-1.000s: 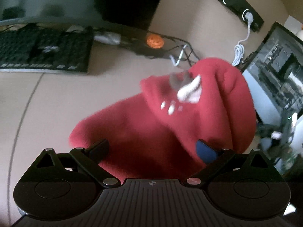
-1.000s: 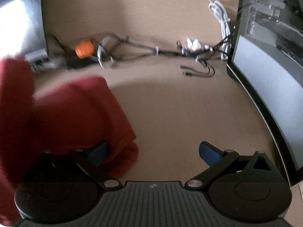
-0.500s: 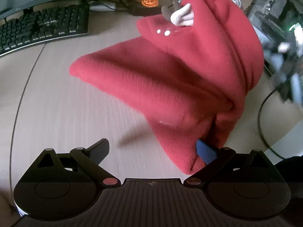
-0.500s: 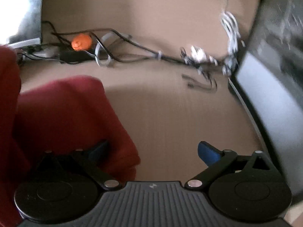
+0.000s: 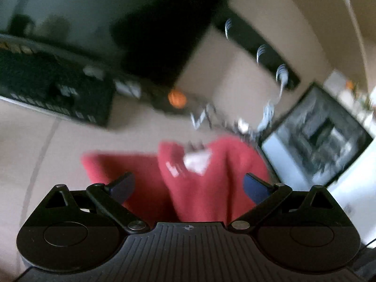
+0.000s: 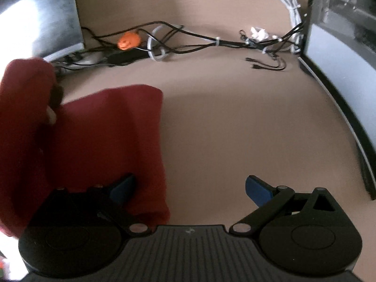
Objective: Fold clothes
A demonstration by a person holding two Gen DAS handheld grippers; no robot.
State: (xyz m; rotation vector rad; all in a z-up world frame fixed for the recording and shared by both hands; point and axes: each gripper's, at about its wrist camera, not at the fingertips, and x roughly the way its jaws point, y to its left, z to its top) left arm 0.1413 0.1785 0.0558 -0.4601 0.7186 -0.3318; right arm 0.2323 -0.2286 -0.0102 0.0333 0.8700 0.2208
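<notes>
A red fleece garment (image 5: 202,183) lies bunched on the tan bench (image 6: 235,122), a white patch on its raised fold. The left gripper (image 5: 188,185) hovers over it, its 2 jaws spread wide and gripping nothing. The right gripper (image 6: 190,188) has its jaws spread too, the left finger over the cloth's edge. A keyboard (image 5: 54,91), tangled cables (image 6: 188,44) and an orange pumpkin figure (image 6: 128,41) sit behind. The left view is blurred.

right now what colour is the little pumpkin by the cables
Orange. The pumpkin shows best in the right wrist view, sitting among the black cables.
</notes>
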